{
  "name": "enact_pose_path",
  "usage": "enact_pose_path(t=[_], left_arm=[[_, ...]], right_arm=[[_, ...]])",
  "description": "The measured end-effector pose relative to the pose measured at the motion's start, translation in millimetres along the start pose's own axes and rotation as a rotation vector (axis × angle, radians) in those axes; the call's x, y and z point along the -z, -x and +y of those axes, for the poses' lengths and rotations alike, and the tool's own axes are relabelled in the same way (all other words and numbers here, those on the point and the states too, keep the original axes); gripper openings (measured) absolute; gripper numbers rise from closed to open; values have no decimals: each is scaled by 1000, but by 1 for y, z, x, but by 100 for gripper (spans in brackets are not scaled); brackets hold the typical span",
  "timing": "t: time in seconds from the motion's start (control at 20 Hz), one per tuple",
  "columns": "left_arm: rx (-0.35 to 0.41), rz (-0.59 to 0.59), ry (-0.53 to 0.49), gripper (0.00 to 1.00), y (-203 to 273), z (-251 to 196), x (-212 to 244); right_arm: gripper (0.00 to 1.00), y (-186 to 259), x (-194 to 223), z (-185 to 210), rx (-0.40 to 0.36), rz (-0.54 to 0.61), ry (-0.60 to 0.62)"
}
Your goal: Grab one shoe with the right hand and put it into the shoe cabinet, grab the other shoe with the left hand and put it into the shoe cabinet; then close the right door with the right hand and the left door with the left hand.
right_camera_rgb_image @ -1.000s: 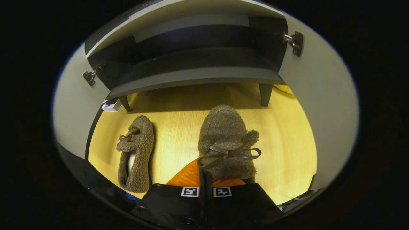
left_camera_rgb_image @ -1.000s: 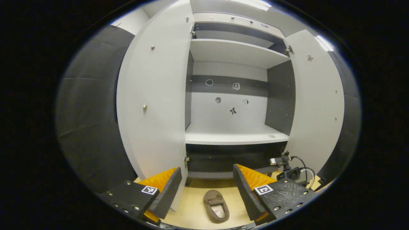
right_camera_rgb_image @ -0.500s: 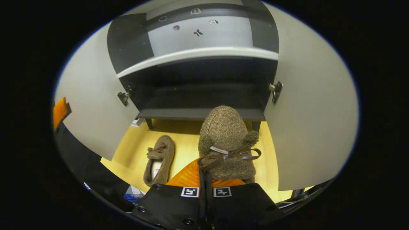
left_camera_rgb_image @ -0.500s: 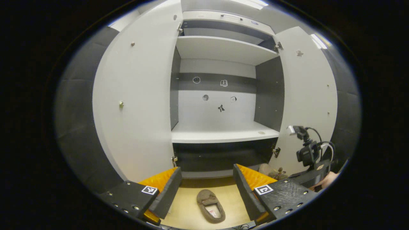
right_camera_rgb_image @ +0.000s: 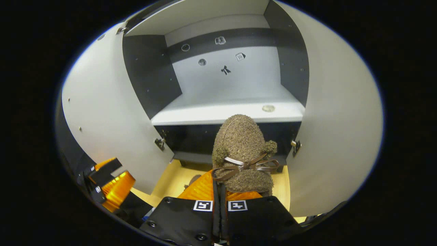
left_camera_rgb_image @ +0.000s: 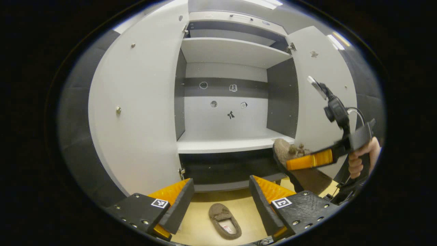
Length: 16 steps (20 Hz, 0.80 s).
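Since 1 s ago we've raised fuzzy brown slipper w/ ribbon bow (right_camera_rgb_image: 241, 153) off yellow wood floor (left_camera_rgb_image: 205, 218) to front of white shelf (right_camera_rgb_image: 218, 112) in grey-white shoe cabinet (left_camera_rgb_image: 225, 51). R gripper (right_camera_rgb_image: 218, 191) clamped on it. L gripper (left_camera_rgb_image: 221, 194) jaws apart, hold nothing; 2nd brown slipper (left_camera_rgb_image: 225, 220) on floor below.

Recording booth: black padded wall (left_camera_rgb_image: 85, 136), white shoe cabinet (left_camera_rgb_image: 232, 143).

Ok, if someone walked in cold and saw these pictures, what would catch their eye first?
Probably the fuzzy brown slipper with a ribbon bow, pinched in the right claw and held up in front of the open white shoe cabinet's middle shelf. Next, the matching brown slipper lying on the yellow wooden floor, below the open left claw.
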<state>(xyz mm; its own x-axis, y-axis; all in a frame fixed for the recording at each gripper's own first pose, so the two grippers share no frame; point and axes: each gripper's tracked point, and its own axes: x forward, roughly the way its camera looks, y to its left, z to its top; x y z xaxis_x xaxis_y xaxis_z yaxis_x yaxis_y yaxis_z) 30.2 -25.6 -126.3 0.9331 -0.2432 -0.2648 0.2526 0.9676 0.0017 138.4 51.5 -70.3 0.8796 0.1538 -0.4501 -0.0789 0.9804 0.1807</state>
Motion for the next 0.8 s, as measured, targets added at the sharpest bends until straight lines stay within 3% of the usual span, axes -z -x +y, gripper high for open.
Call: enact_pose_path(t=[0.05, 0.25, 0.4, 0.45, 0.5, 0.6, 0.8], left_arm=[[1, -4, -4, 93, 0, 0, -1], [-3, -7, 1, 97, 2, 1, -2], [-18, 6, 40, 97, 4, 1, 2], [-30, 7, 49, 89, 5, 3, 3], [-41, 6, 54, 97, 6, 4, 1], [-61, 5, 59, 93, 9, 7, -1], [-98, 4, 55, 97, 19, 14, 0]], right_arm=[[2, -2, -18, 2, -3, -26, -1], [2, -21, -88, 6, -9, -151, 17], [2, -40, -137, -4, 34, -238, 24], [2, -48, -154, -7, 42, -264, 31], [2, -55, -170, -9, 53, -292, 41], [2, -70, -200, -13, 86, -329, 76], [2, -109, -246, -15, 115, -381, 127]])
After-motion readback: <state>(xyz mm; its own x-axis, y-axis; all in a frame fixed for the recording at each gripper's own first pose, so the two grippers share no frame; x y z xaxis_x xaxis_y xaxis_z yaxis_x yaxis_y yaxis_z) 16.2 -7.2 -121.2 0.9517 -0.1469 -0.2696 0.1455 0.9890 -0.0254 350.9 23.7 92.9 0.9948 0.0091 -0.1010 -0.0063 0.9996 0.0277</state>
